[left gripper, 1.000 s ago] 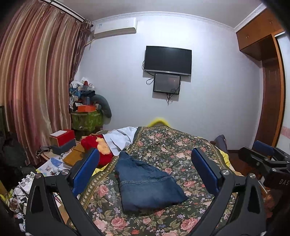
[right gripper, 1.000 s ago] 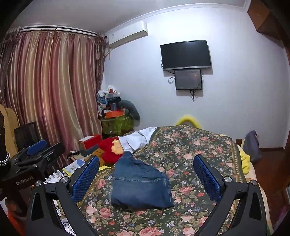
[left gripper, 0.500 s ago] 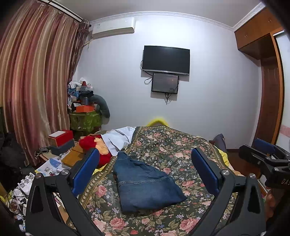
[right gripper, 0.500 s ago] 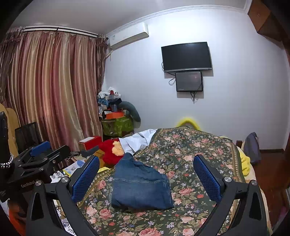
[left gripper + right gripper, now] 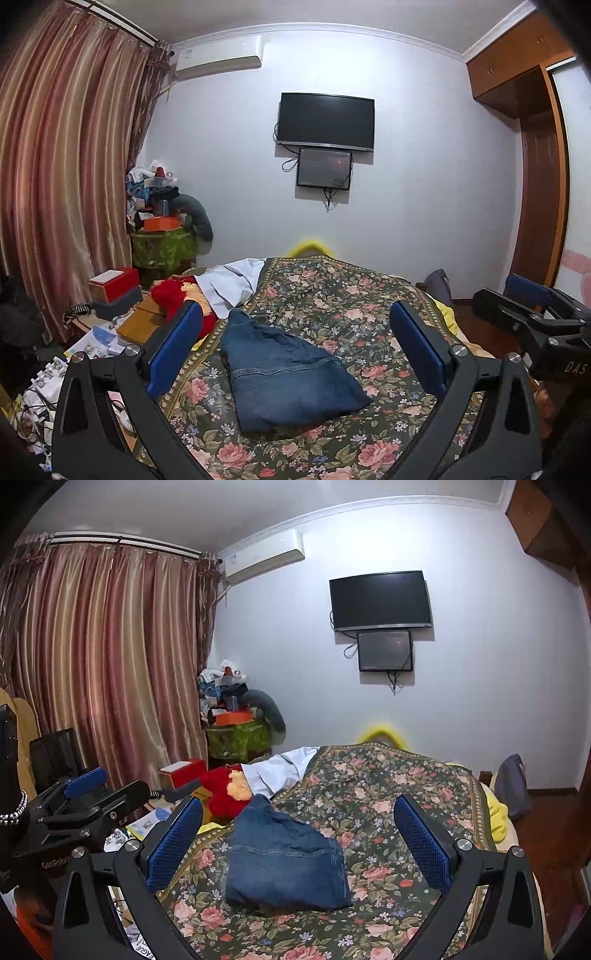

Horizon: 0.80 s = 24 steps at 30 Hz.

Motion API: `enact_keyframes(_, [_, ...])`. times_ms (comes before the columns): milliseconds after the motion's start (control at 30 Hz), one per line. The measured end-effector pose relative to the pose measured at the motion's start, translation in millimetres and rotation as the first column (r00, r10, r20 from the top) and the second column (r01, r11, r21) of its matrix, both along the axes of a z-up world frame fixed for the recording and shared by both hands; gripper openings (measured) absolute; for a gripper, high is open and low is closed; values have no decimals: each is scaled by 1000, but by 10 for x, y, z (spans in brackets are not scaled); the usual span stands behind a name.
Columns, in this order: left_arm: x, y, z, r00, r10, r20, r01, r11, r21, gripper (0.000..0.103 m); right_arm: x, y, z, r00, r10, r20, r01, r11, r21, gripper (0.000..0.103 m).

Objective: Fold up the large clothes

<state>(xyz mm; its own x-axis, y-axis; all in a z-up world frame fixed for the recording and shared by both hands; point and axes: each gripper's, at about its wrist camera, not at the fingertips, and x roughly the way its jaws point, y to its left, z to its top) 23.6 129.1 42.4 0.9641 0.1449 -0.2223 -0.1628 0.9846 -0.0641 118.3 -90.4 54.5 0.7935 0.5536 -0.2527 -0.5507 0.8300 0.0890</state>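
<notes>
jeans [image 5: 288, 369] folded on bedspread [image 5: 354, 306], unmoved | left gripper [image 5: 295, 350], right gripper [image 5: 297, 838] fingers still spread, empty

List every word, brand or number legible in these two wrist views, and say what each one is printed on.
"DAS": white letters, cut off at the frame edge, on the black body of the right gripper seen from the left wrist view.
"GenRobot": on the black body of the left gripper seen from the right wrist view, last letters unclear.
"EAGUE": partial, on a printed paper at the bottom edge.
Sticker on the white wall air conditioner: too small to read.
</notes>
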Motion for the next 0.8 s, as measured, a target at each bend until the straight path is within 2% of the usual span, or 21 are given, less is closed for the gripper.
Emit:
enact_keyframes(267, [7, -28, 9, 999, -39, -11, 39, 999, 1, 102, -18, -17, 15, 1000, -6, 3, 6, 1000, 2, 103])
enact_keyframes(800, [1, -67, 21, 999, -51, -14, 51, 999, 7, 102, -4, -39, 8, 1000, -9, -7, 9, 1000, 15, 103])
